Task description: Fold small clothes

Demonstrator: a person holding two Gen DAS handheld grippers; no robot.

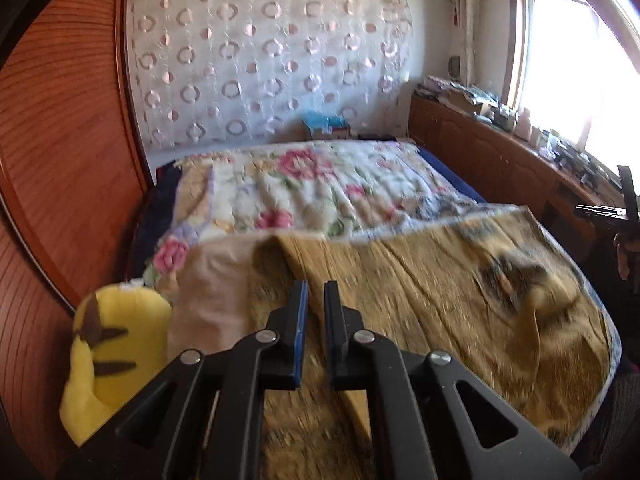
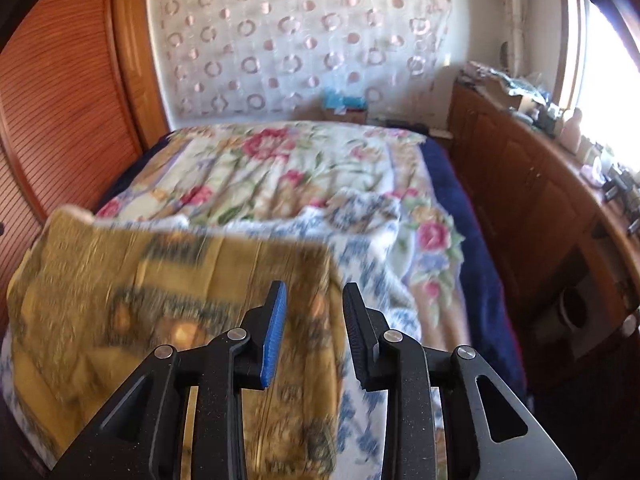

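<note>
Closest to me, the left gripper [image 1: 315, 286] has its blue-padded fingers all but pressed together, with only a slit between them. It points down over the yellow-brown cloth [image 1: 420, 280], though the blur keeps me from telling whether any fabric is pinched. My right gripper [image 2: 314, 286] has its jaws spread apart and nothing clamped. It hangs above the right edge of the same cloth, where the cloth gives way to a blue-and-white cover [image 2: 372, 248] underneath. The yellow-brown cloth lies spread across the near end of the bed, rumpled, with dark patterned patches. In the left view, a pale pink fabric [image 1: 212, 288] sits just beside its left side, and a yellow plush toy [image 1: 108, 344] rests at the bed's near left corner. Further out is a floral blanket [image 1: 312, 188] over a dark blue sheet [image 2: 444, 184]. A louvred wooden door [image 1: 60, 140] runs along the left. On the right, a wooden sideboard [image 1: 480, 148] crowded with small items stands under a bright window [image 1: 580, 60]. At the far wall, a blue box [image 1: 326, 126] sits below a sheer curtain with pink rings [image 1: 260, 60].
</note>
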